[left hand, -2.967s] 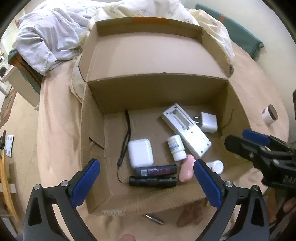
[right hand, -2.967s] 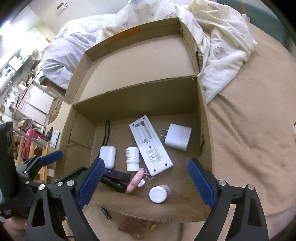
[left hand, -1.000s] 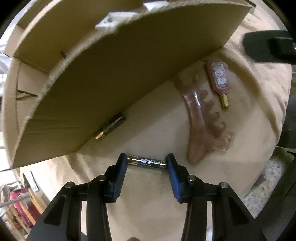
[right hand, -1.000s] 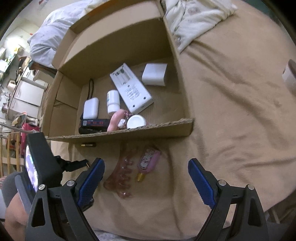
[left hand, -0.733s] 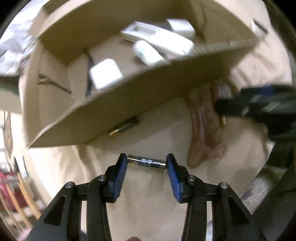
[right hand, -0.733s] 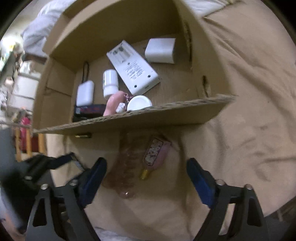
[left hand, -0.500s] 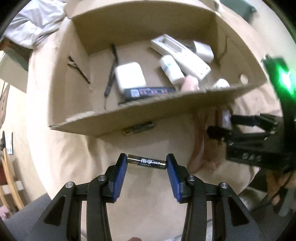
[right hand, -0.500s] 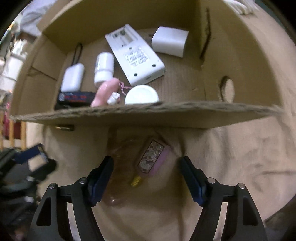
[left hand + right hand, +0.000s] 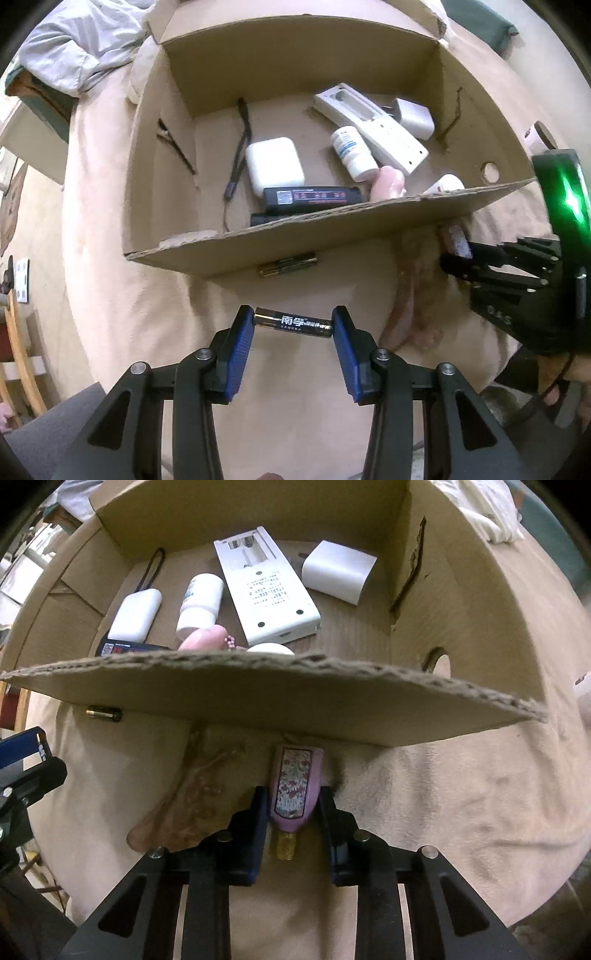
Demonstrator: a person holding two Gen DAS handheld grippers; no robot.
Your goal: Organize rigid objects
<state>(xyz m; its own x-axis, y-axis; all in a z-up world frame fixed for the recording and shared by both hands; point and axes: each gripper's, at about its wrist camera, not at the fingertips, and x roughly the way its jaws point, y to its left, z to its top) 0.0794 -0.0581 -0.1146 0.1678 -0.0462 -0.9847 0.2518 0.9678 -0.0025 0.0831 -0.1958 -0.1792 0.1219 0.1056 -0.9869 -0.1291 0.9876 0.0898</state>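
R gripper just closed, now pinching small pink flowery bottle w/ gold cap on tan blanket, by brown cardboard box front wall | L gripper held black AA battery endwise, lifted vs 1 s ago | I judged both ready to go into box; 2nd battery & pink claw clip left outside.

The battery carries a label with the white Chinese characters 南孚; a line of smaller print beneath them is too small to read. The black body of the right gripper bears embossed characters reading roughly "D4S", partly cut off. The back of the white remote holds a block of printed text, illegible. The black rectangular device shows a label with red markings, also illegible
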